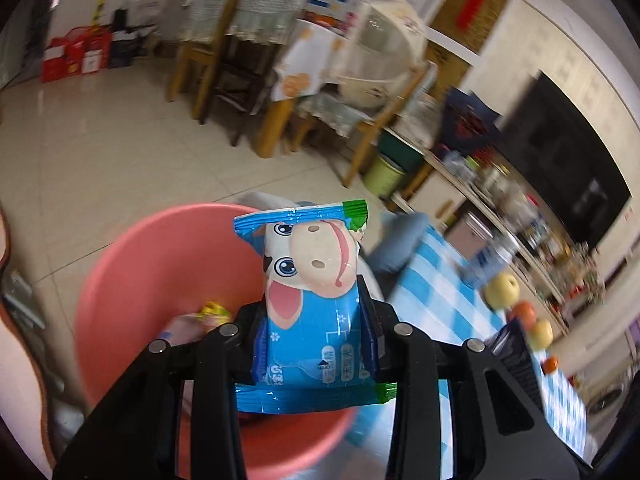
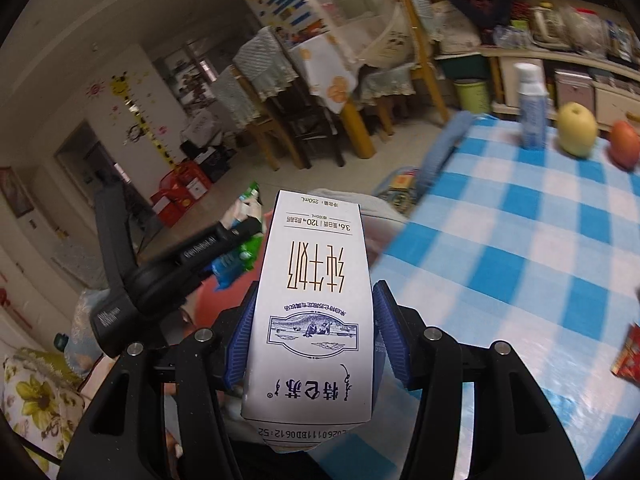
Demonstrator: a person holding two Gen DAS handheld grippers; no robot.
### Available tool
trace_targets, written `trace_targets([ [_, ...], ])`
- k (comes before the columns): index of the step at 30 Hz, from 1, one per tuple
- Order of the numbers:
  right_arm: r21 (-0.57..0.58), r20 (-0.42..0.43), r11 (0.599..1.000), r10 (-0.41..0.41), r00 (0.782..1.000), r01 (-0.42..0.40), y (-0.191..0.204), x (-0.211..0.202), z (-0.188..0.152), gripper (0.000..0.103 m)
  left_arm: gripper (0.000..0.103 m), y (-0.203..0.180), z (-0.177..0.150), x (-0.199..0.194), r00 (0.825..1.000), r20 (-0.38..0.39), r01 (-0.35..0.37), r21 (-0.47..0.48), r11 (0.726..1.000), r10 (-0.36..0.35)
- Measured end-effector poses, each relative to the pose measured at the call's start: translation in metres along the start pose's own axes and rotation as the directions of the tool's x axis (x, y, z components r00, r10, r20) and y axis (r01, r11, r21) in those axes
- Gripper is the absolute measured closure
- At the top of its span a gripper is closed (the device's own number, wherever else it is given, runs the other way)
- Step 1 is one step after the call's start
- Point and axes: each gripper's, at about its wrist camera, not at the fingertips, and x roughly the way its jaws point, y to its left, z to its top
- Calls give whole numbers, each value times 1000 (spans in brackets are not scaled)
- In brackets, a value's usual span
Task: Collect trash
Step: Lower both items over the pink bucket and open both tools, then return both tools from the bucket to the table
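Note:
My left gripper (image 1: 314, 320) is shut on a blue snack wrapper with a cartoon cow (image 1: 312, 280) and holds it over a pink basin (image 1: 160, 264). The basin holds some wrappers, one yellow (image 1: 214, 312). My right gripper (image 2: 314, 320) is shut on a white milk carton (image 2: 314, 308) with blue and gold print. In the right wrist view the left gripper (image 2: 236, 236) shows to the left with the wrapper (image 2: 234, 264), above the pink basin (image 2: 216, 300).
A table with a blue-and-white checked cloth (image 2: 520, 260) holds a spray can (image 2: 531, 108), a yellow apple (image 2: 577, 130), an orange fruit (image 2: 624, 144) and a red packet (image 2: 630, 354). Wooden chairs (image 1: 208, 52), a dining table and a green bin (image 1: 384, 176) stand beyond.

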Motion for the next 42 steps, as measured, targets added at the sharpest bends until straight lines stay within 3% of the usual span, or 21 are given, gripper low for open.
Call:
trace_targets([
  [8, -70, -6, 995, 68, 998, -68, 60, 62, 28, 46, 65, 49, 15, 10, 999, -28, -38, -102, 994, 35],
  [9, -75, -7, 995, 60, 998, -60, 62, 71, 30, 44, 59, 53, 15, 12, 998, -38, -46, -108, 993, 42],
  [10, -79, -14, 996, 47, 999, -48, 62, 79, 31, 38, 41, 56, 17, 15, 998, -43, -51, -119, 992, 47],
  [11, -77, -26, 997, 21, 999, -23, 60, 88, 31, 27, 33, 59, 17, 14, 998, -39, -58, -128, 990, 54],
  [12, -64, -30, 998, 0, 1000, -2, 57, 94, 30, 25, 24, 62, 19, 14, 997, -32, -80, -136, 988, 76],
  [17, -12, -11, 999, -41, 999, 41, 35, 88, 19, 21, 17, 65, 20, 15, 997, -16, -81, -141, 987, 79],
  [25, -82, 54, 976, -198, 979, 202, 19, 40, -6, 16, 11, 20, 6, 12, 996, 31, -87, 72, 994, 85],
  [33, -83, 27, 949, -303, 953, 304, -16, 1, -40, 14, 10, -30, -15, 13, 994, 20, -113, 286, 951, 112],
  [42, -28, 47, 936, -348, 936, 350, -46, -46, -60, 11, 10, -69, -45, 13, 996, -3, -80, 397, 914, 88],
])
